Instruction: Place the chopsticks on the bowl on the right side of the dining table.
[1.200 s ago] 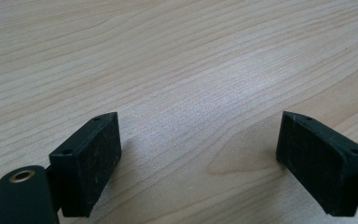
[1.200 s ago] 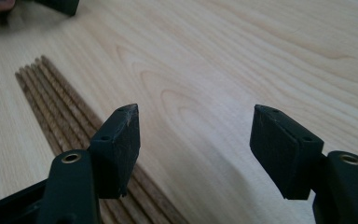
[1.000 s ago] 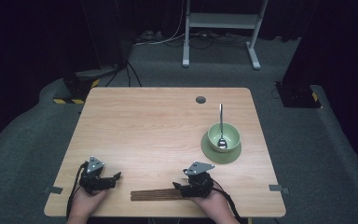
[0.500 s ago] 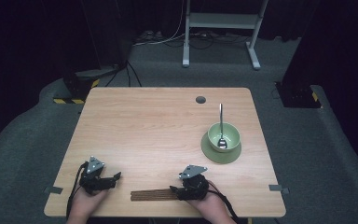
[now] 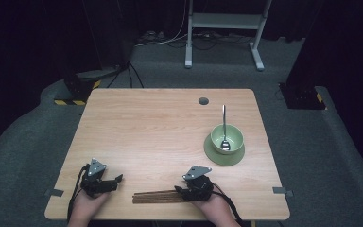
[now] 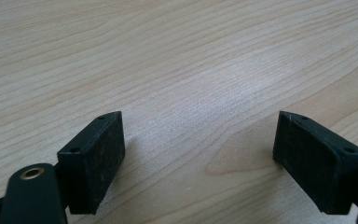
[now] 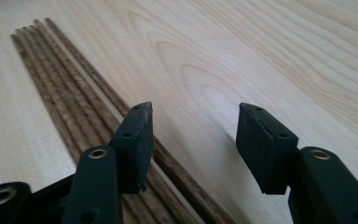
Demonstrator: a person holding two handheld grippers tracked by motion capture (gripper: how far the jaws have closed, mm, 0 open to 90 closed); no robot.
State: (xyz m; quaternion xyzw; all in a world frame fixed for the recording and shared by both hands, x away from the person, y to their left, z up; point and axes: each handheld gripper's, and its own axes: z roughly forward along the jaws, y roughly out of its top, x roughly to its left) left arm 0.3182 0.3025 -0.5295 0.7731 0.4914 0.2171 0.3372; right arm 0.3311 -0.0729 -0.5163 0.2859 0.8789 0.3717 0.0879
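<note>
At the table's near edge, right gripper (image 5: 185, 191) sits over the chopsticks (image 5: 156, 196); jaws, just closing, stand apart, pads off the wood. Right gripper view resolves about five sticks (image 7: 70, 100). Left gripper (image 6: 200, 154) open over bare table (image 6: 177, 56). One bowl (image 5: 227, 138), one spoon (image 5: 224, 127).

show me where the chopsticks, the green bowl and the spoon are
chopsticks (image 5: 153, 196), high view, middle of the bare bundle left of the right gripper
green bowl (image 5: 235, 136), high view, right inner wall
spoon (image 5: 224, 120), high view, mid handle above the rim
</note>
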